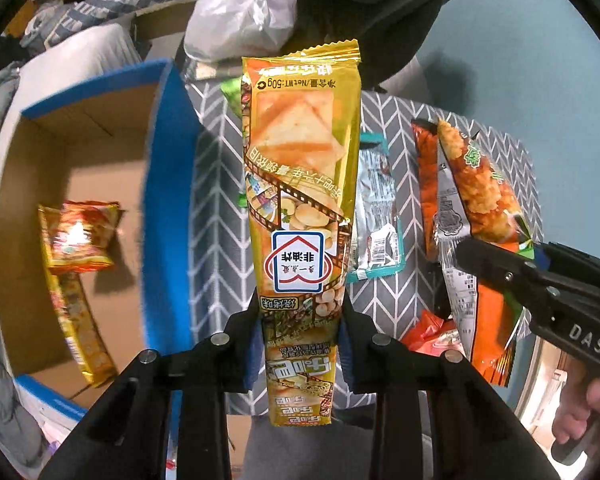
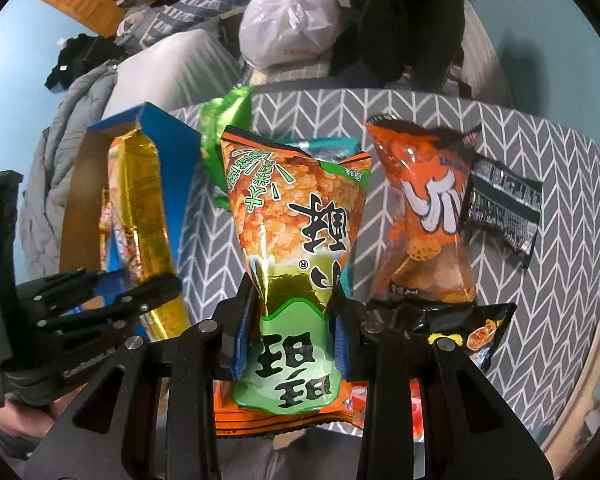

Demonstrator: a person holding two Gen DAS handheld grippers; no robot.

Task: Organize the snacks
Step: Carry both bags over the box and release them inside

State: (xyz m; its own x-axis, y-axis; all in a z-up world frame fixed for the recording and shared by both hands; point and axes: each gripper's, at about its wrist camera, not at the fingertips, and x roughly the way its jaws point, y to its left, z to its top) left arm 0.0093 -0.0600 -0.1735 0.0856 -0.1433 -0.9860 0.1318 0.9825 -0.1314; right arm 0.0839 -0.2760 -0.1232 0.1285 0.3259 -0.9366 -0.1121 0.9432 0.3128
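My left gripper (image 1: 300,344) is shut on a long gold cracker pack (image 1: 300,184), which hangs lifted above the grey herringbone cloth (image 1: 212,200). The same gold cracker pack (image 2: 144,216) shows at the left of the right wrist view, beside the box. My right gripper (image 2: 292,340) is shut on the pinched waist of an orange-and-green rice-crisp bag (image 2: 296,216), also lifted off the cloth. That rice-crisp bag (image 1: 480,200) and the right gripper (image 1: 466,254) appear at the right of the left wrist view.
An open cardboard box with blue edges (image 1: 168,184) stands left of the cloth, with gold and red snack packs (image 1: 80,236) inside. On the cloth lie an orange bag (image 2: 424,216), a black pack (image 2: 504,208), a dark bag (image 2: 460,328), a teal-edged pack (image 1: 376,208) and a green bag (image 2: 220,128). A white plastic bag (image 2: 288,20) sits behind.
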